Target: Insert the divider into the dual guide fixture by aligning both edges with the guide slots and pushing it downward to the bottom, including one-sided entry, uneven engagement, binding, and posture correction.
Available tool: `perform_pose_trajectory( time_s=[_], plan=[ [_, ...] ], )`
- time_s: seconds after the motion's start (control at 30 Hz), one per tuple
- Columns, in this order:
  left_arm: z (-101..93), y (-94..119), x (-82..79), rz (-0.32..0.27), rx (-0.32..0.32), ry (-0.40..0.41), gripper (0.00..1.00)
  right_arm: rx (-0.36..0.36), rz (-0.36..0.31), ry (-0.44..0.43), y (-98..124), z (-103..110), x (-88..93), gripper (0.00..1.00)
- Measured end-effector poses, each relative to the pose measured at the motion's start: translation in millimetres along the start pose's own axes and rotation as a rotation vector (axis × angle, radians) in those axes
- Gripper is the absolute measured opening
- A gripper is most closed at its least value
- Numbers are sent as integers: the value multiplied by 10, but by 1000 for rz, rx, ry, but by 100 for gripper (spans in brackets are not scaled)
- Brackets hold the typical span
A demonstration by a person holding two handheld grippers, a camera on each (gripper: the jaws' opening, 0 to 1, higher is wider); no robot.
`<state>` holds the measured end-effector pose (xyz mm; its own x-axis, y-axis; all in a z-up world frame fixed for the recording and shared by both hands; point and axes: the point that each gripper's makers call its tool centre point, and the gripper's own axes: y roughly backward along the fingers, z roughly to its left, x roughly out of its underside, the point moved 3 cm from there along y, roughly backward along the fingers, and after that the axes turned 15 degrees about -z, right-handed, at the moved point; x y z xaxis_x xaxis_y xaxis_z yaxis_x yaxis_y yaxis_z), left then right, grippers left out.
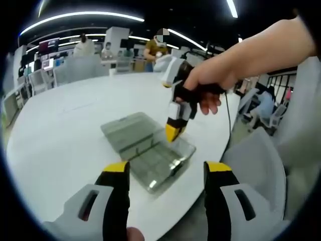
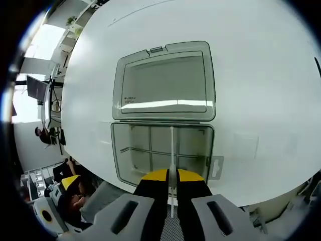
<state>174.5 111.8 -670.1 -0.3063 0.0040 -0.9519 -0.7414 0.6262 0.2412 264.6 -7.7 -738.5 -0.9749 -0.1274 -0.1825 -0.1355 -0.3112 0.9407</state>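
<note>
Pinching a thin white divider (image 2: 172, 150) edge-on between its yellow-tipped jaws, the right gripper (image 2: 171, 176) hangs directly over the clear plastic box (image 2: 163, 153), its jaws drawn close together on the panel. In the right gripper view the divider runs as a narrow pale line up the middle of the box's tray, crossing an inner partition that lies crosswise; whether its lower edge sits in any guide slot cannot be told. The box's hinged lid (image 2: 165, 83) lies flat open beyond the tray, touching it along the hinge, and a small latch tab (image 2: 216, 167) juts from the tray's right side. In the left gripper view the right gripper (image 1: 173, 131) comes in from the right, held by a hand (image 1: 210, 83), with its yellow tips down at the box (image 1: 148, 145) near the middle. The left gripper (image 1: 167, 169) hovers just short of the box's near edge, its jaws spread wide apart and holding nothing. The box rests on a broad white round surface (image 1: 60, 130). Behind it, people stand among desks and chairs under long ceiling lights.
</note>
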Motion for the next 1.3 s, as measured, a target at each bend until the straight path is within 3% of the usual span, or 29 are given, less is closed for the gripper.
perform_pose_trajectory(
  time_s=[1.3],
  plan=[
    [27, 7, -6, -9, -12, 16, 56, 20, 13, 2, -73, 3, -9, 0]
  ],
)
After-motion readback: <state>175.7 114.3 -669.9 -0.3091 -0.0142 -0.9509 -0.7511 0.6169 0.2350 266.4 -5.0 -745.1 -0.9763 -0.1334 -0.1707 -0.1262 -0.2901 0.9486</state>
